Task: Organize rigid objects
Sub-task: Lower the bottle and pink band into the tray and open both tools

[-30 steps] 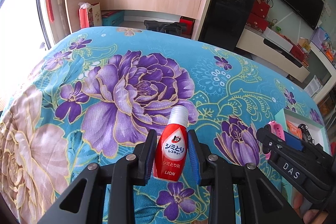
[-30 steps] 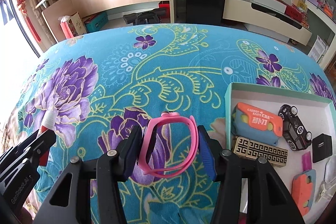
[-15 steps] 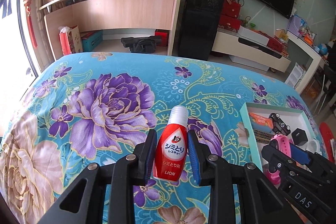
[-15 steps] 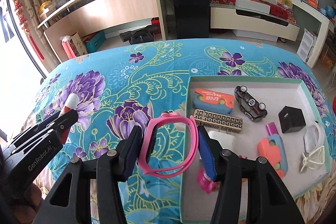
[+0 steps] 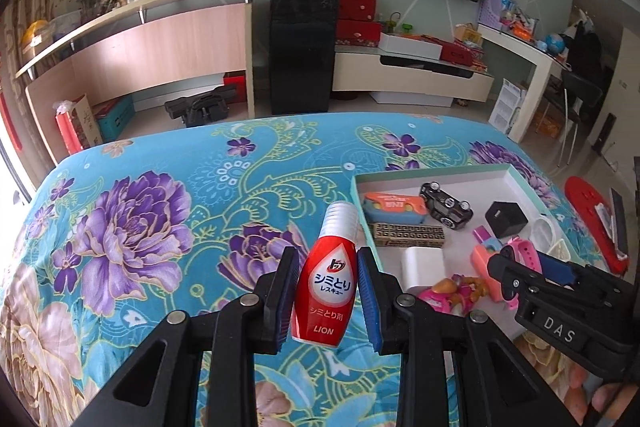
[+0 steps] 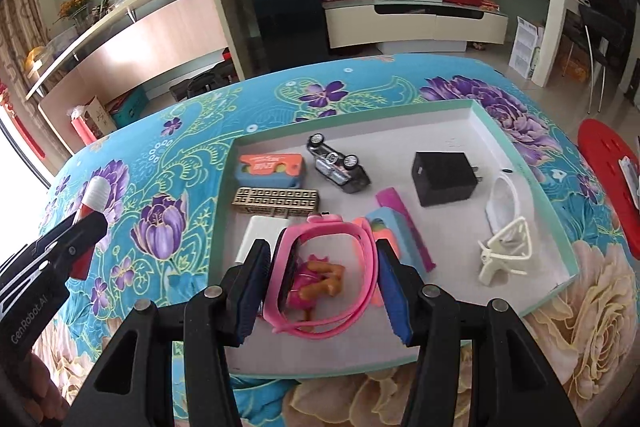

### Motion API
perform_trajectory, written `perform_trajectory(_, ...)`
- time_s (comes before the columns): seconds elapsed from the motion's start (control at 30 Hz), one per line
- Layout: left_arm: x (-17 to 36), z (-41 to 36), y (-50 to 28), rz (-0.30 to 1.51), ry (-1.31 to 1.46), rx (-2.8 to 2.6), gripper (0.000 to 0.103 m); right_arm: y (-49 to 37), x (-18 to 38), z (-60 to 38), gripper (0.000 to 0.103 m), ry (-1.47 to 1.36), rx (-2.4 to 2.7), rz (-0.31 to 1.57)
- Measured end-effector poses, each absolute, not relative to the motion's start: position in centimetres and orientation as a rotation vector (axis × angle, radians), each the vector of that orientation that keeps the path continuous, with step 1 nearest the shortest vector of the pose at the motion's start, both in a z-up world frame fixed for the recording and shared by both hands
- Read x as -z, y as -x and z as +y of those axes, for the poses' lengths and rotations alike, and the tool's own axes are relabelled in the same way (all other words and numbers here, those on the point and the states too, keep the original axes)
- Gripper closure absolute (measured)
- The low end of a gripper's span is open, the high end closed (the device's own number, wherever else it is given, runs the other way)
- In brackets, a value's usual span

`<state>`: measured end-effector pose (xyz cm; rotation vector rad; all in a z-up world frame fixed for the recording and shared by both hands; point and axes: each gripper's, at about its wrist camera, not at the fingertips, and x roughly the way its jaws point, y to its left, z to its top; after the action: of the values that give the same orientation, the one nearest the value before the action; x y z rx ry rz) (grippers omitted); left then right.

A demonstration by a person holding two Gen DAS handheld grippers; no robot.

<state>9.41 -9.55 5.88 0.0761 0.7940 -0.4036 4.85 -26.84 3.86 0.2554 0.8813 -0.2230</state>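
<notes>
My left gripper (image 5: 326, 291) is shut on a small red bottle (image 5: 326, 287) with a white cap, held upright above the flowered cloth just left of the tray. My right gripper (image 6: 320, 279) is shut on a pink wristband (image 6: 360, 239), hanging over the near part of the green-rimmed white tray (image 6: 516, 155). In the tray lie an orange-blue box (image 6: 272, 169), a black toy car (image 6: 338, 165), a black charger cube (image 6: 442, 179), a patterned block (image 6: 276, 201), a pink toy figure (image 6: 320, 277) and a white clip (image 6: 506, 251). In the left wrist view the right gripper (image 5: 532, 269) shows over the tray (image 5: 520, 183).
The teal flowered cloth (image 5: 160, 195) covers the whole surface; its far edge drops toward a desk, a black cabinet and a TV stand. A red round stool (image 6: 608, 179) stands right of the tray. The left gripper (image 6: 86, 223) with the bottle shows at the left of the right wrist view.
Both grippers have travelled right across the cloth with their loads; the tray has come fully into view, and the pink wristband now hangs over the tray instead of the cloth.
</notes>
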Motion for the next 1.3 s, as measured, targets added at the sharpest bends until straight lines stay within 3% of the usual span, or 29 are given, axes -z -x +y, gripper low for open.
perform_trajectory(0.43,-3.5,-17.9,-6.1,0.838,-0.236,0.572,0.071,-2.7,-3.3,-32.4,0.048,-0.338,0.317,0.870)
perform_trajectory(1.03,-1.5,-19.0,-6.0,0.862,-0.266,0.544,0.070,-3.4,-1.5,-30.9,0.047,-0.306,0.266,0.946)
perform_trajectory(1.1,-1.3,-19.0,-5.9,0.874,-0.266,0.541,0.064,-3.4,-1.5,-31.0,0.047,-0.306,0.270,0.946)
perform_trajectory(1.17,-1.0,-18.9,-5.9,0.892,-0.259,0.542,0.052,-3.4,-1.5,-31.1,0.046,-0.314,0.267,0.947)
perform_trajectory(1.3,-1.0,-18.8,-5.5,0.886,-0.265,0.539,0.048,-3.3,-1.3,-31.1,0.039,-0.316,0.270,0.960)
